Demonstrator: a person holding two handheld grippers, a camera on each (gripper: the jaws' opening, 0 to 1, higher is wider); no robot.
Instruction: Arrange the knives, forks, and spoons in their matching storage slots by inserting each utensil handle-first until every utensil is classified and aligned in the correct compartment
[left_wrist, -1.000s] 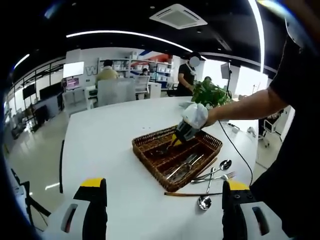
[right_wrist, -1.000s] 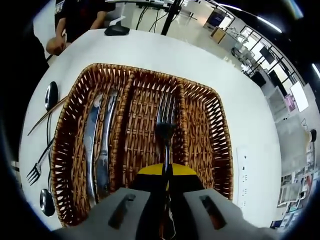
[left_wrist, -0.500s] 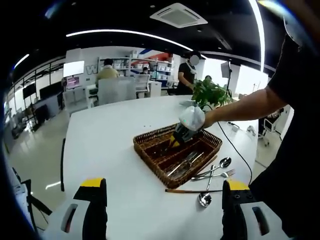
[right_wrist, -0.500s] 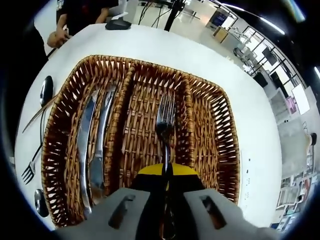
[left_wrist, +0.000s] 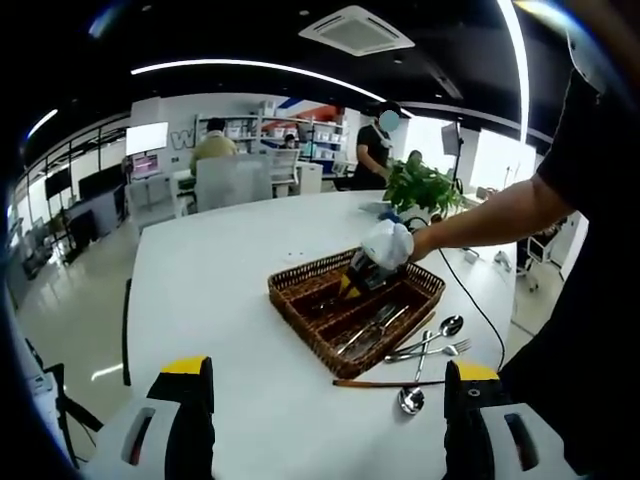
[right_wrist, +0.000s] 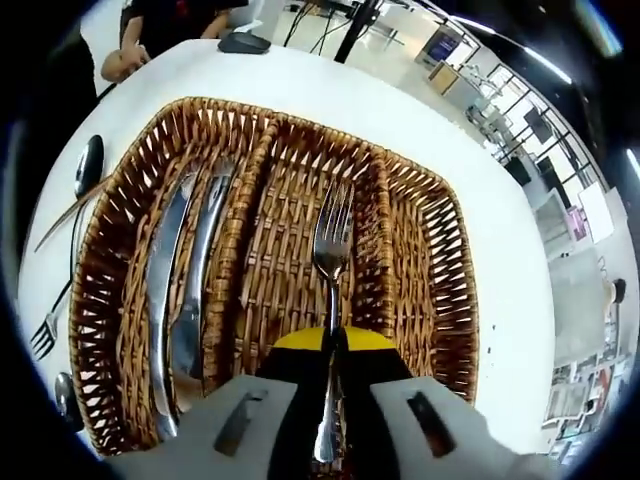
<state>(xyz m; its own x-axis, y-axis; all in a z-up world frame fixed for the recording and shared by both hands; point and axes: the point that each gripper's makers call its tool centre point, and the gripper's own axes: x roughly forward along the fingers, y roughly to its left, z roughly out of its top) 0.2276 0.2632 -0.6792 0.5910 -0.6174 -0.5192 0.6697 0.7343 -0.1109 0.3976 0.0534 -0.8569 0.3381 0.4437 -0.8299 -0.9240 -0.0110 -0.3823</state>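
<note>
**Fork held over the middle slot**

Your right gripper (right_wrist: 333, 345) is pinching the fork (right_wrist: 331, 250) by its handle, jaws pressed onto it, tines pointing away from you. You have it lined up along the middle compartment of the wicker tray (right_wrist: 440, 250), probably so it can drop in parallel to the dividers. Two knives (right_wrist: 180, 290) already lie lengthwise in the left compartment; the right one looks bare. A fork and spoons (right_wrist: 85, 170) wait on the white table (right_wrist: 300, 90) left of the tray. Your left gripper (left_wrist: 325, 420) hangs well back from the tray with its jaws spread wide, holding nothing, likely keeping clear until needed.
</note>
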